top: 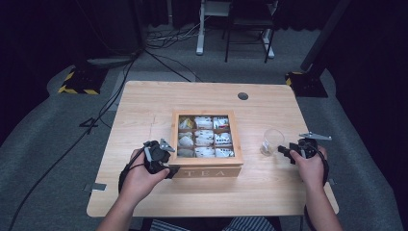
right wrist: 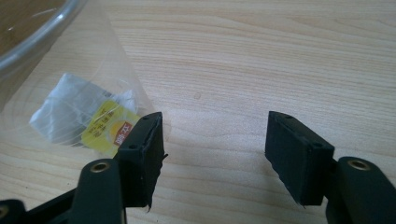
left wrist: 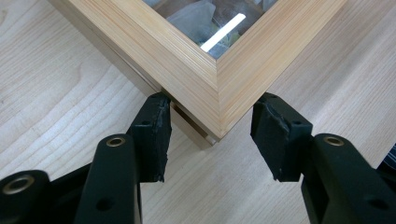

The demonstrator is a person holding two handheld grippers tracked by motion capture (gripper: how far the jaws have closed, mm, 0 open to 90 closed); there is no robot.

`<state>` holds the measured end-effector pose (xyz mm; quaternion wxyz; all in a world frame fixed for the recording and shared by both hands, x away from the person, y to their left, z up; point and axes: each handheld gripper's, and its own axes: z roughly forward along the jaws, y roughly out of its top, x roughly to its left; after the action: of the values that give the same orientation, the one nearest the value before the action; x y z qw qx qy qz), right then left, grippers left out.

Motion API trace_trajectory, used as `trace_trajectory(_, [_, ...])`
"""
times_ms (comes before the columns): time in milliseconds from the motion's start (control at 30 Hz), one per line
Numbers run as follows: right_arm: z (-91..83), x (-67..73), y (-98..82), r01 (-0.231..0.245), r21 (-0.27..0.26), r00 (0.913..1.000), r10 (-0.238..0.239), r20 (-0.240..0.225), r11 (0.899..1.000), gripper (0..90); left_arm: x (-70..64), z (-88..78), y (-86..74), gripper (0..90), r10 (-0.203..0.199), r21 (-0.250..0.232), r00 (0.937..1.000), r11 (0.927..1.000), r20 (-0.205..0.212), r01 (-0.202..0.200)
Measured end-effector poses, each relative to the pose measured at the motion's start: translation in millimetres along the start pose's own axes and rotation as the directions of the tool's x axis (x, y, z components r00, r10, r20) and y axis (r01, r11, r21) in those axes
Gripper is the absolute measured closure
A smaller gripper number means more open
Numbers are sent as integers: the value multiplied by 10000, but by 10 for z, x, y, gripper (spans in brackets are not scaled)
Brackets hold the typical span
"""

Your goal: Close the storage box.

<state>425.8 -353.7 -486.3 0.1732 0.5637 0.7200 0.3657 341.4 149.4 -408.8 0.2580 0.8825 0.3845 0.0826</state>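
The left gripper (left wrist: 210, 135) has its jaws set across the near left corner of the square, glass-lidded wooden tea box (top: 207, 166) at mid-bench, pads touching it. The right gripper (right wrist: 212, 154) rests open beside a clear glass cup (top: 271, 140) with a tea bag (right wrist: 88, 119). Judged: steadying or lifting the lid; next needs a firm hold.

Tea box (top: 207, 166) sits mid-table (top: 144, 103), glass (top: 272, 139) to its right, teabag (right wrist: 88, 121) inside the glass
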Motion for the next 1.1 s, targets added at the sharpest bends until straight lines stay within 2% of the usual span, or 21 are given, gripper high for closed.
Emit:
trace_trajectory(300, [3,2,-4,24,26,10000,-24,-16,10000,380,4,41,-1,469,-135,323,9998,9994,145,131])
trace_trajectory(500, [-2,-2,-7,-6,43,10000,7,-15,10000,379,8,48,-2,449,-68,317,9998,9995,164,63])
trace_trajectory(533, [-1,-3,-8,-5,49,10000,5,-15,10000,378,8,47,-3,430,-168,294,9997,9994,178,163])
trace_trajectory(567, [0,-3,-8,-5,49,10000,5,-17,10000,378,14,30,-8,383,-137,68,9998,9999,169,135])
trace_trajectory(633, [2,-3,-9,3,53,10000,-2,-19,10000,377,31,-36,-12,379,-229,-334,9993,9992,295,239])
trace_trajectory(733, [10,-6,-12,40,50,10000,-40,-18,10000,377,39,-110,-16,349,-313,-804,9994,9962,122,322])
trace_trajectory(767, [12,-5,-13,38,56,10000,-38,-16,10000,377,54,-146,-17,337,-215,-1066,9998,9941,18,216])
trace_trajectory(867, [15,2,-14,-1,77,10000,1,0,10000,377,84,-218,-26,317,-195,-1717,9998,9850,-18,189])
trace_trajectory(967, [15,4,-15,3,81,10000,-3,-1,10000,377,132,-293,-46,306,-290,-2310,9994,9727,-209,234])
trace_trajectory(1067, [20,2,-20,16,96,10000,-16,-4,10000,376,215,-372,-85,303,-528,-2711,9976,9618,-452,386])
trace_trajectory(1100, [25,1,-21,16,109,10000,-16,-4,9999,377,235,-388,-98,303,-612,-2755,9969,9602,-490,454])
